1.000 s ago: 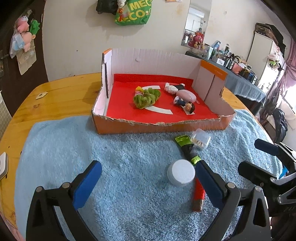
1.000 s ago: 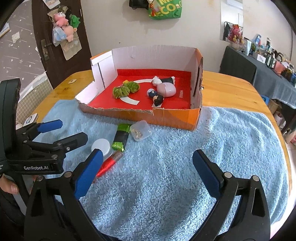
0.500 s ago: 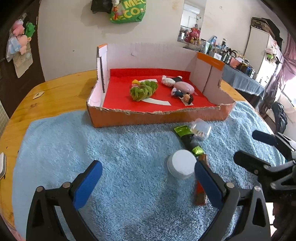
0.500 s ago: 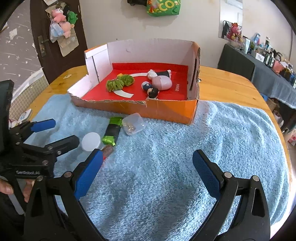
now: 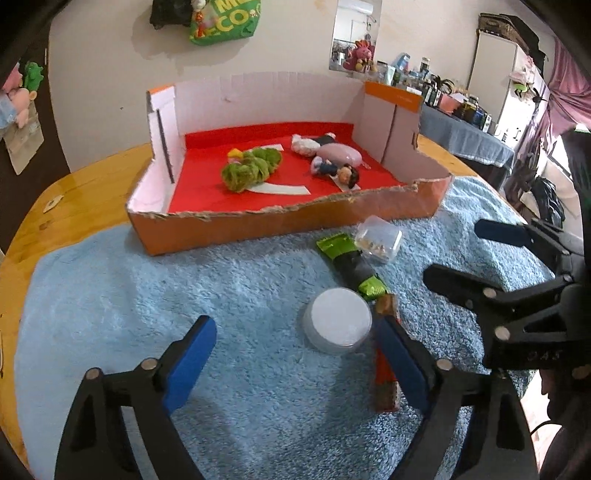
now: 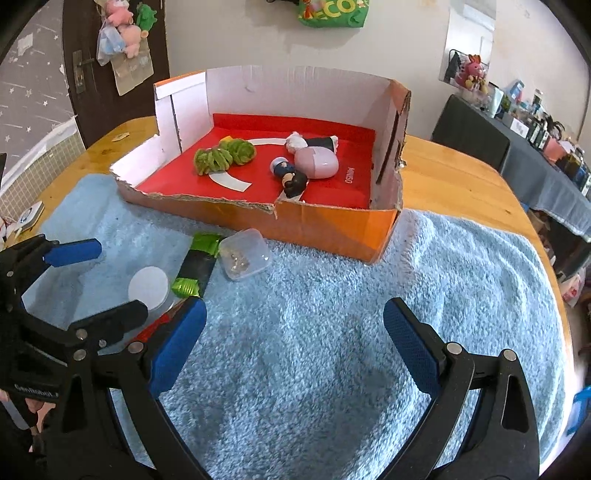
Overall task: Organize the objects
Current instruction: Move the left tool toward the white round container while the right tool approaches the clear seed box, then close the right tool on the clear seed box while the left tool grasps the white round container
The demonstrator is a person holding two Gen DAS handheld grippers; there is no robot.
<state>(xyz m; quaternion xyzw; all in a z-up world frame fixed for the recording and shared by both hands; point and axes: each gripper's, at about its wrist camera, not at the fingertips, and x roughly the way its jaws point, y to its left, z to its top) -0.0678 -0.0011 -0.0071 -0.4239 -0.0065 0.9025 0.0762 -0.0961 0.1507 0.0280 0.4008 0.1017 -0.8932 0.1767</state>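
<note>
Left gripper (image 5: 295,354) moved closer to white round jar (image 5: 338,319); right gripper (image 6: 293,339) advanced toward box (image 6: 332,229).

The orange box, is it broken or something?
Yes, a bit. The orange box's front wall is torn down low, with a ragged, jagged top edge, while its back and side walls stand tall. Four things lie outside it on the blue towel: a round white-lidded jar, two snack bars and a small clear case.

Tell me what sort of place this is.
Most likely a lived-in home room. A round wooden table under a blue towel, plush toys hanging on the door, and a cluttered side counter of bottles all suggest it.
</note>
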